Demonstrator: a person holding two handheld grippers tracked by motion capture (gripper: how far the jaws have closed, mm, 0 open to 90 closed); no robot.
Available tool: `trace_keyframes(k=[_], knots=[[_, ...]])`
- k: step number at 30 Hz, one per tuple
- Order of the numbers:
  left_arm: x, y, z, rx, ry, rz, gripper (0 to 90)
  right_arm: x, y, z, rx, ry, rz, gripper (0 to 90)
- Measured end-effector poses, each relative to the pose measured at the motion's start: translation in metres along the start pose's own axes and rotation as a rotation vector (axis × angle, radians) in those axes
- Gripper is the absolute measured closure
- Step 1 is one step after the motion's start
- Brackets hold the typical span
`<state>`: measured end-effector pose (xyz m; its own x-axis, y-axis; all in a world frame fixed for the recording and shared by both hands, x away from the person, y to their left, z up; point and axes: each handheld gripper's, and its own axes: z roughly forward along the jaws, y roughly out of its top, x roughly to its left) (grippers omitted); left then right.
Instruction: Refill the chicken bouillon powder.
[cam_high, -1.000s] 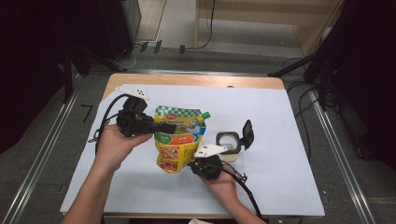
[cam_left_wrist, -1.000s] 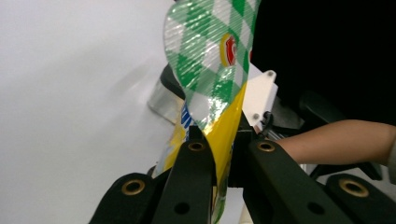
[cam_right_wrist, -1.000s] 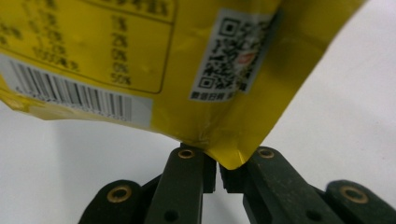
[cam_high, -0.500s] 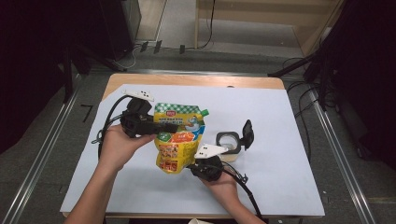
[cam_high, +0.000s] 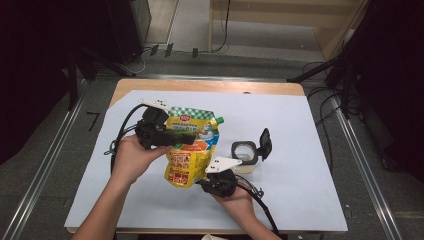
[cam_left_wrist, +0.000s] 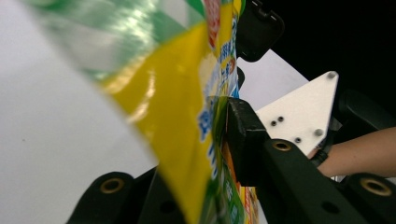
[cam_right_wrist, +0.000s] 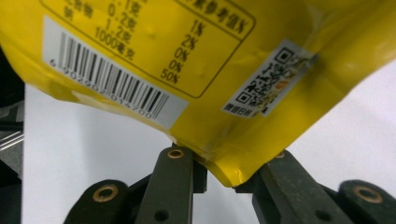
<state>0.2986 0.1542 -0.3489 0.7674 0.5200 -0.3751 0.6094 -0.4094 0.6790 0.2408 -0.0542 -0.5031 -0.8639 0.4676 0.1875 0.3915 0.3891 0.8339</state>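
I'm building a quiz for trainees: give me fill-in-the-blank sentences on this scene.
1. The pouch held between both tongs is mainly ____.
2. The right tongs grip the pouch's ____ corner.
3. On the white sheet beside the pouch stands a small container whose black lid is flipped ____.

Missing words: yellow; bottom; open

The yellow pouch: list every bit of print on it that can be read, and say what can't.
On the pouch, right gripper view:
"1000" with two characters, then "50%", in the table
"0.2" and "1.2", each with one character
"1%", "2%", "0%", "0%"
Digits under the barcode: begin "6 902902", the rest too blurred
QR code caption: too small
Front print, high view and left gripper view: too blurred
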Motion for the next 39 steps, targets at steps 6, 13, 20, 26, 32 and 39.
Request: trace_keyframes(k=[6, 13, 20, 26, 32, 39], knots=[[-0.001, 0.001, 0.005, 0.004, 0.002, -0.002, 78.4, 0.004, 0.001, -0.003, 0.001, 0.015, 0.003, 80.2], [-0.003, 0.001, 0.014, 0.016, -0.004, 0.000, 78.1, 0.014, 0.003, -0.005, 0.000, 0.033, -0.030, 78.1], [-0.003, 0.001, 0.022, 0.023, -0.016, -0.010, 78.0, 0.019, 0.004, -0.005, 0.001, 0.050, -0.035, 76.9], [-0.003, 0.002, 0.031, 0.043, -0.019, -0.012, 78.0, 0.023, 0.004, -0.006, 0.004, 0.062, -0.023, 75.5], [-0.007, 0.004, 0.039, 0.060, -0.018, -0.008, 78.3, 0.027, 0.005, -0.008, 0.003, 0.062, -0.021, 72.6], [-0.011, 0.005, 0.045, 0.082, -0.015, 0.005, 78.7, 0.028, 0.004, -0.009, 0.008, 0.060, -0.015, 69.7]])
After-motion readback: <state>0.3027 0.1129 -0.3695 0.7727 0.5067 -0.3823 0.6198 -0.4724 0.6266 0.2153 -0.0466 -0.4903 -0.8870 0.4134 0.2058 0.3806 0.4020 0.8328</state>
